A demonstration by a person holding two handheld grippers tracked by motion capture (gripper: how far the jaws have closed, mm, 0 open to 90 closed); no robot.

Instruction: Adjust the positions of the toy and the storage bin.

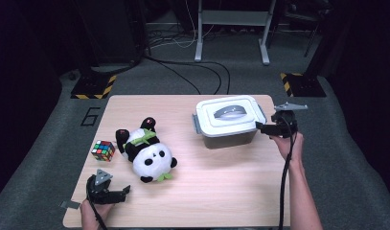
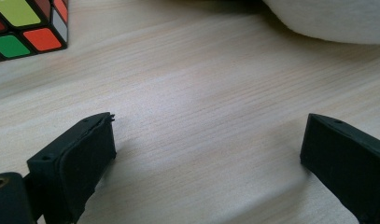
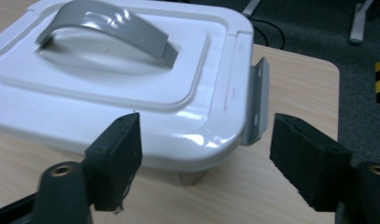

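Observation:
A clear storage box with a white lid [image 1: 228, 120] and a grey handle [image 3: 113, 28] stands at the table's back right. My right gripper [image 1: 265, 127] hovers at the box's right end, held by a hand. In the right gripper view that gripper [image 3: 206, 154] is open, with the lid's near corner [image 3: 187, 130] and its grey side latch [image 3: 257, 100] ahead between the jaws, pads not touching. My left gripper [image 1: 127, 190] rests low at the front left, open over bare wood [image 2: 206, 149]. A panda plush [image 1: 147, 153] lies left of centre. A colour cube [image 1: 102, 150] sits left of it.
The wooden table [image 1: 221, 191] ends close to the right of the box. Beyond it lie grey floor, cables and a desk frame [image 1: 231, 28]. In the left gripper view the cube [image 2: 24, 28] is at upper left and the plush's white edge [image 2: 327, 18] at upper right.

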